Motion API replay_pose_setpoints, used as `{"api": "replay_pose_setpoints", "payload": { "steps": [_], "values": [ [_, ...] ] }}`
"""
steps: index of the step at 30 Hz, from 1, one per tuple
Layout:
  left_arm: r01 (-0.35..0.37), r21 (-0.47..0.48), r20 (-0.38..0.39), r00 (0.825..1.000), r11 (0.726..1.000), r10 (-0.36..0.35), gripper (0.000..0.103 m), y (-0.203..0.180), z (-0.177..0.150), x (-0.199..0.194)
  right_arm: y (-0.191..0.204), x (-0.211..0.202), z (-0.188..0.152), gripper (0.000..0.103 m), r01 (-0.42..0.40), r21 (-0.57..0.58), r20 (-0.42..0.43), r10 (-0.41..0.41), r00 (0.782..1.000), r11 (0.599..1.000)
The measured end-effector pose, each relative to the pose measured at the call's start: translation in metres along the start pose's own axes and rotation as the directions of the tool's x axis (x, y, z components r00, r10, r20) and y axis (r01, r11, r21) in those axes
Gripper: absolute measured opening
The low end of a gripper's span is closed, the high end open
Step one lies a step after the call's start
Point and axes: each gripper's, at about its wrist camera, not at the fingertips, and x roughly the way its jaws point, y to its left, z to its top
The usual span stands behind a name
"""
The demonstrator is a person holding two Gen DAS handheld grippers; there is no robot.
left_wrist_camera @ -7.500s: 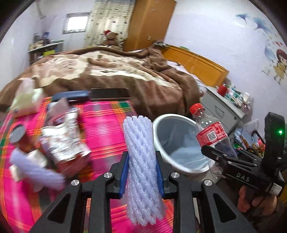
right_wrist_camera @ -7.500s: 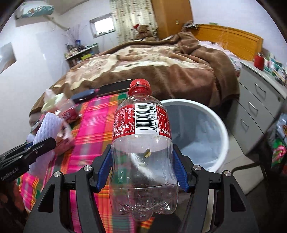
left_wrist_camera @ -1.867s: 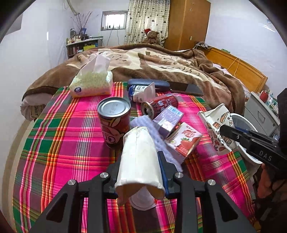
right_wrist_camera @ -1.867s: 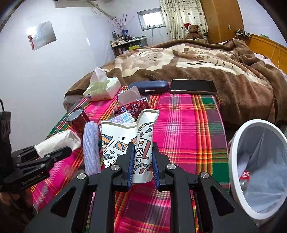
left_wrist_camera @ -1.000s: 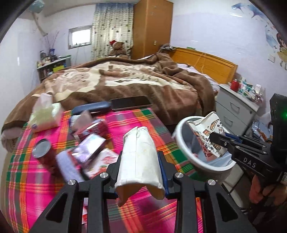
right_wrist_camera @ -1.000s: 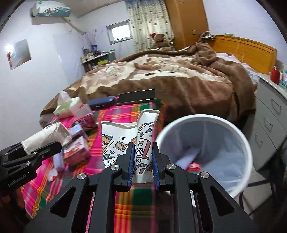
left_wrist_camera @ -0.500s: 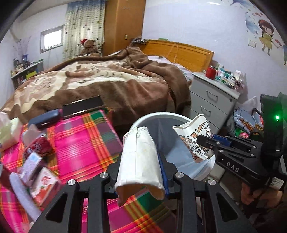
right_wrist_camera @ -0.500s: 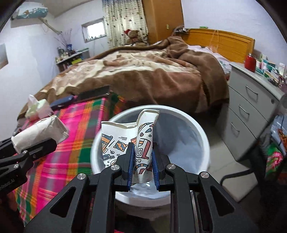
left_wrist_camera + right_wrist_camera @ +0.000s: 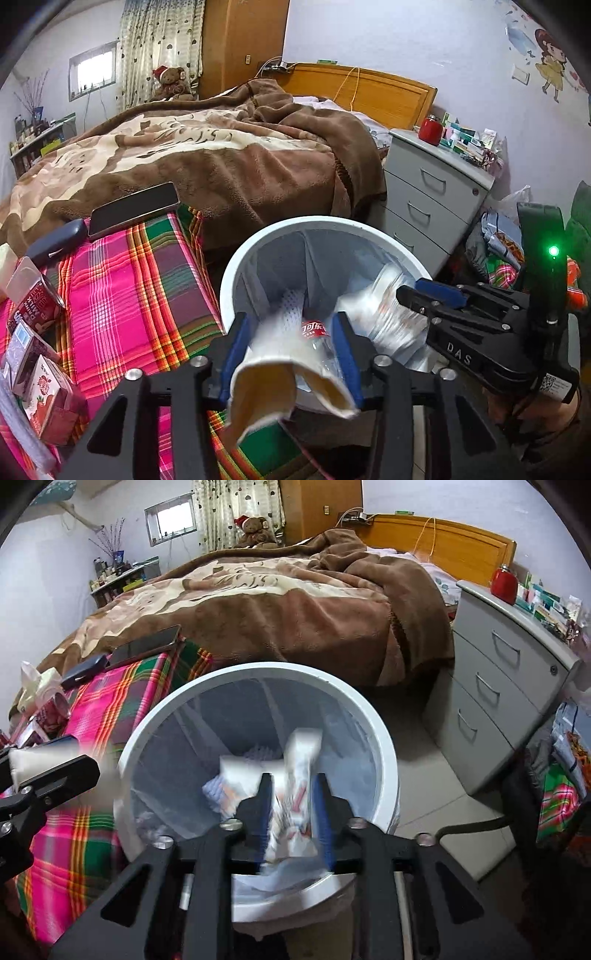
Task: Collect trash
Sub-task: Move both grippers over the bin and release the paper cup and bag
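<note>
The white trash bin stands beside the plaid table; it fills the right wrist view. My left gripper is open over the bin's near rim, and the cream paper wrapper is slipping out from between its jaws. My right gripper is open above the bin, and the patterned paper bag is blurred, dropping between its jaws into the bin. A plastic bottle with a red label and white foam netting lie inside the bin.
The pink plaid table holds a red can, small cartons, a phone and a dark case. A brown-blanketed bed lies behind. A grey drawer unit stands right of the bin.
Both grippers have opened over the bin. The patterned bag is falling from the right gripper and the cream wrapper is sliding out of the left one.
</note>
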Motion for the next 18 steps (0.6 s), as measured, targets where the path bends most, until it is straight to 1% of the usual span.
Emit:
{"api": "replay_pose_setpoints", "payload": {
  "steps": [1, 2, 4, 6, 10, 18],
  "values": [
    [-0.002, -0.005, 0.001, 1.0, 1.0, 0.002, 0.063, 0.0, 0.0, 0.0, 0.0, -0.001, -0.001, 0.063, -0.007, -0.001, 0.0, 0.007, 1.0, 1.0],
    [-0.001, -0.009, 0.001, 1.0, 1.0, 0.001, 0.063, 0.001, 0.0, 0.001, -0.001, -0.002, -0.001, 0.068, -0.013, 0.001, 0.003, 0.013, 1.0, 1.0],
    [0.006, -0.009, 0.001, 1.0, 1.0, -0.006, 0.063, 0.001, 0.0, 0.0, -0.002, -0.004, -0.001, 0.068, -0.017, 0.008, 0.012, 0.017, 1.0, 1.0],
    [-0.015, -0.009, 0.007, 1.0, 1.0, 0.015, 0.063, 0.002, -0.001, -0.003, -0.003, -0.008, -0.002, 0.068, -0.01, 0.015, 0.02, 0.01, 1.0, 1.0],
    [-0.02, -0.016, 0.019, 1.0, 1.0, 0.021, 0.063, 0.005, -0.002, -0.014, -0.005, -0.012, 0.0, 0.068, -0.02, 0.034, 0.034, 0.019, 0.999, 0.999],
    [-0.044, -0.042, 0.058, 0.997, 0.998, 0.046, 0.063, 0.019, -0.01, -0.046, 0.005, -0.03, 0.0, 0.068, -0.037, 0.032, 0.077, 0.034, 0.996, 0.999]
  ]
}}
